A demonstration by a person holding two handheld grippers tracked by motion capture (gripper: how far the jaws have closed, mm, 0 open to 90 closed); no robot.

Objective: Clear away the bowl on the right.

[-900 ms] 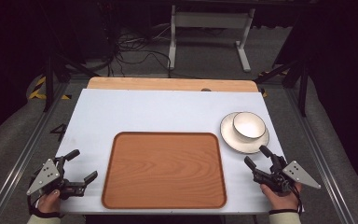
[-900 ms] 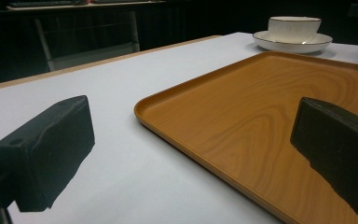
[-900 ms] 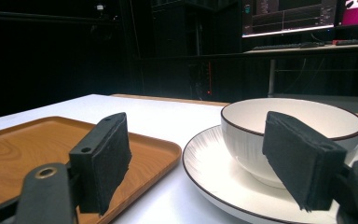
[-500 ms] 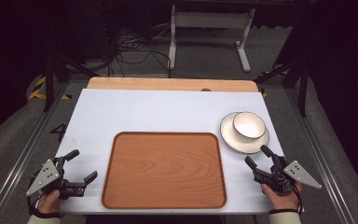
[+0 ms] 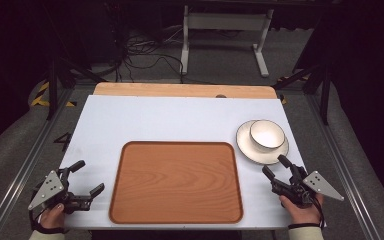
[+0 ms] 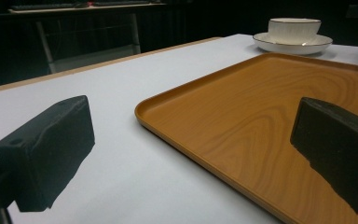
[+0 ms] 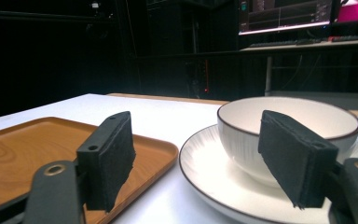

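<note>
A: What's laid out on the white rectangular tabletop (image 5: 180, 120)?

B: A brown wood-grain rectangular tray w/ rounded corners (image 5: 176, 182) is set at the near-centre, nothing on it. A white round saucer w/ dark rim (image 5: 252, 148) is placed just beside the tray's far right corner, apart from it. A white round bowl w/ dark rim (image 5: 267, 135) is seated upright on the saucer.

A: Left gripper (image 5: 85, 179)?

B: Held by the left hand (image 5: 53, 216) at the near left corner of the table, just left of the tray. Jaws are spread wide, nothing between them. In the left gripper view the tray's near corner (image 6: 242, 126) is seen between the jaws, w/ bowl (image 6: 293, 30) and saucer (image 6: 292, 44) far off.

A: Right gripper (image 5: 275, 166)?

B: Held by the right hand (image 5: 302, 210) at the near right, pointed at the saucer, tips just short of its rim. Jaws parted too, nothing gripped. In the right gripper view the bowl (image 7: 242, 126) and saucer (image 7: 205, 163) are framed between the jaws, tray edge (image 7: 154, 154) at left.

A: Contact w/ the crockery?

B: None is visible from the high view; from the gripper view it can't be told for sure.
</note>
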